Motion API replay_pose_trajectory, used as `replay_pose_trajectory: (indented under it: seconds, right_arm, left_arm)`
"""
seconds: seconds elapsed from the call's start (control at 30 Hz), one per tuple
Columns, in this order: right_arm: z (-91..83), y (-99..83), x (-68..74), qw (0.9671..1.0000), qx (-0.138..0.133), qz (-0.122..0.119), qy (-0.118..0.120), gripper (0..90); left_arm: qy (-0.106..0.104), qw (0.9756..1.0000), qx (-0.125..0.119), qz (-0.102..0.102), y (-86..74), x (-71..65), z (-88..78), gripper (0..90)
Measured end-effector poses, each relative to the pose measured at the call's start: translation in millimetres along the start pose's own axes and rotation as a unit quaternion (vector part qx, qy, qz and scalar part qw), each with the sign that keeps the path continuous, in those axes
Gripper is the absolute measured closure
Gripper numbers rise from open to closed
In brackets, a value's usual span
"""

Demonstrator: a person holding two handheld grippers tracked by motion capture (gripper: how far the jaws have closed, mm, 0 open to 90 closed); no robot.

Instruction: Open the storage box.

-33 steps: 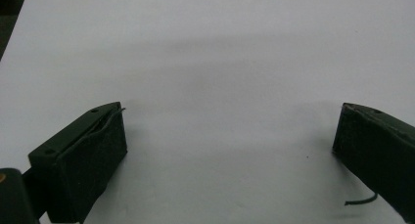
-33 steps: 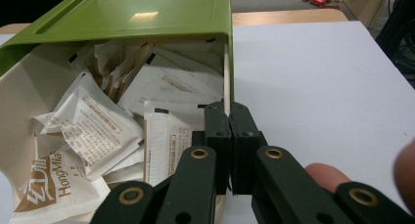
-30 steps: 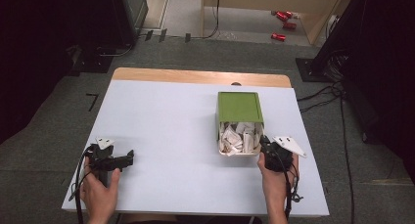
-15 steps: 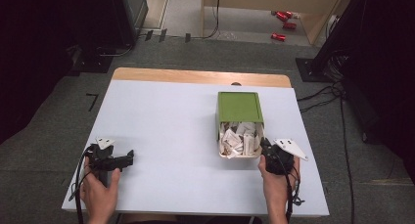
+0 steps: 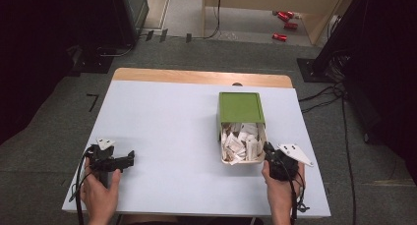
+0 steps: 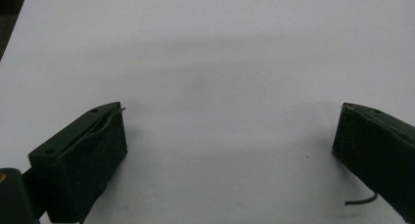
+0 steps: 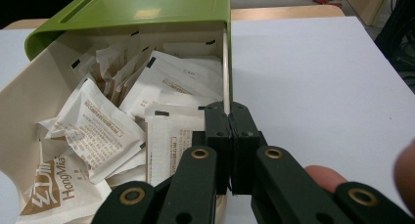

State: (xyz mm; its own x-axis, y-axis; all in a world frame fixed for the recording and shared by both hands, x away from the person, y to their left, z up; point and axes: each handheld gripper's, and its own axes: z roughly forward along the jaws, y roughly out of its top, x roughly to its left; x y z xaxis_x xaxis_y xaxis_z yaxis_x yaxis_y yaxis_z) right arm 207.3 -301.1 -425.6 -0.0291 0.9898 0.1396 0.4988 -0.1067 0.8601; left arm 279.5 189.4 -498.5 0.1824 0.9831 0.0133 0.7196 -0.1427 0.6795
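Note:
A green box (image 5: 241, 107) stands right of the table's middle, with its cream drawer (image 5: 224, 159) slid out toward me. The drawer holds several white paper sachets (image 5: 241, 141). My right gripper (image 5: 269, 149) is at the drawer's right front corner. In the right gripper view its jaws (image 7: 230, 111) are pressed together on the thin right wall of the drawer (image 7: 226, 62), beside the sachets (image 7: 98, 126) and under the green lid (image 7: 147, 9). My left gripper (image 5: 130, 158) rests near the table's front left, open, with bare white table between its jaws (image 6: 230, 136).
The white table (image 5: 172, 112) has a wooden strip (image 5: 196, 76) along its far edge. Cables (image 5: 324, 95) lie on the floor to the right, and red objects (image 5: 285, 18) lie on the floor far behind. Dark equipment stands at both sides.
The drawer has slid a little further out toward me, with my right gripper at its corner. The left hand has stayed still.

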Motion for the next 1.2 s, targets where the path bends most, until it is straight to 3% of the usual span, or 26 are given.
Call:
replay_pose_trajectory:
  seconds: [1.2]
  right_arm:
    - [-31.0, -22.4, -0.6, 0.9999, 0.001, 0.013, 0.004, 90.0]
  left_arm:
    - [0.000, 1.0000, 0.000, 0.000, 0.0, 0.0, 0.0, 0.0]
